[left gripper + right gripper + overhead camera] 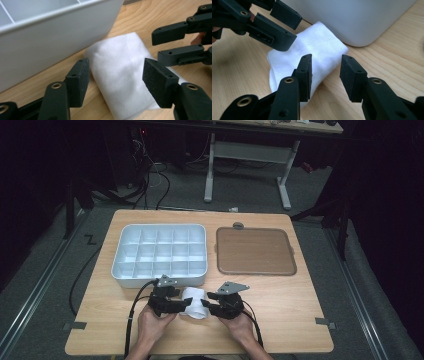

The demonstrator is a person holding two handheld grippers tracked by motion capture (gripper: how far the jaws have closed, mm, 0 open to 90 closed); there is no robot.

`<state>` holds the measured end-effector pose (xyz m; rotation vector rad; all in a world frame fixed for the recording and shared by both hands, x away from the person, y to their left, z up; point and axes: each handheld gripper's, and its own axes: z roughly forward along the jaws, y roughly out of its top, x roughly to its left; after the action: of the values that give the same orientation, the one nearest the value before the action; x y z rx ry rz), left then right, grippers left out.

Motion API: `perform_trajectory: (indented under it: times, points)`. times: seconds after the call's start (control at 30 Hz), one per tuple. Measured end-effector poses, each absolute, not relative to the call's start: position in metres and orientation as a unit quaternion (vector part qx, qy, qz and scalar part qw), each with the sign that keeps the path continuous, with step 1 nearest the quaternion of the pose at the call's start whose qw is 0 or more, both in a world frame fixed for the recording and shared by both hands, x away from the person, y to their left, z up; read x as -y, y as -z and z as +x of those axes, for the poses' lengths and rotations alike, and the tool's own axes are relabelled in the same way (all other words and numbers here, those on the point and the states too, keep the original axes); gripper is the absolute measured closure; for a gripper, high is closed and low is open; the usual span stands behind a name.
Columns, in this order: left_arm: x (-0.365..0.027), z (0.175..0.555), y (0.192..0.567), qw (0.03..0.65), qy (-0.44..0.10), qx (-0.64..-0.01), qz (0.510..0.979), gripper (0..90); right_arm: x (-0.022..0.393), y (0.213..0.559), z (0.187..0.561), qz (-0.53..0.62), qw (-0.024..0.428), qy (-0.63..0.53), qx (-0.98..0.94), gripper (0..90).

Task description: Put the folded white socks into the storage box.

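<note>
One white folded cloth (pixel 195 302) lies flat on the bench (pixel 280 320), just in front of the compartment tray (pixel 131 276), near the tray's front right corner. In the high view the cloth's long axis runs from the tray's front wall toward the person, tilted slightly to the right; the end nearest the tray is the narrower one and the near end spreads wider. In the left gripper view the cloth (pixel 120 72) looks like a soft, rolled or folded bundle, with one end almost against the tray wall (pixel 50 47).

Left tongs (pixel 176 301): apart, the two pads on either side of the cloth and clear of it in the left gripper view (pixel 116 82), nothing clamped. Right tongs (pixel 210 304): apart as well; in the right gripper view (pixel 325 75) one pad stands over the cloth's edge (pixel 312 50) and the other over bare wood, not pressing on it. The two tongs face each other across the cloth, left one on the tray's left-hand side of it, right one opposite.

Count: one cloth, one tray, one brown mat, two tongs. The tray is white, divided into a grid of small cells, three rows. To the tray's right, well apart from the cloth, lies the brown rectangular mat (pixel 255 251) with rounded corners. The tray wall stands close behind the cloth; nothing else crowds it.
</note>
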<state>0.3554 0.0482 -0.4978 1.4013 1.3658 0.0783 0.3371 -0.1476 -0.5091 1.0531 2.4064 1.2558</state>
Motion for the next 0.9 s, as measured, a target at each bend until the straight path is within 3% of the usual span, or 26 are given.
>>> perform_trajectory:
  times: [0.53, 0.9]
  points:
    - [-0.040, 0.374, 0.515, 0.536, -0.017, -0.616, 0.576, 36.5, 0.226, 0.514, 0.331, 0.427, 0.163, -0.390, -0.799, 63.8]
    - [-0.038, 0.373, 0.524, 0.539, 0.002, -0.619, 0.571, 44.8, 0.288, 0.527, 0.324, 0.501, 0.204, -0.349, -0.765, 62.9]
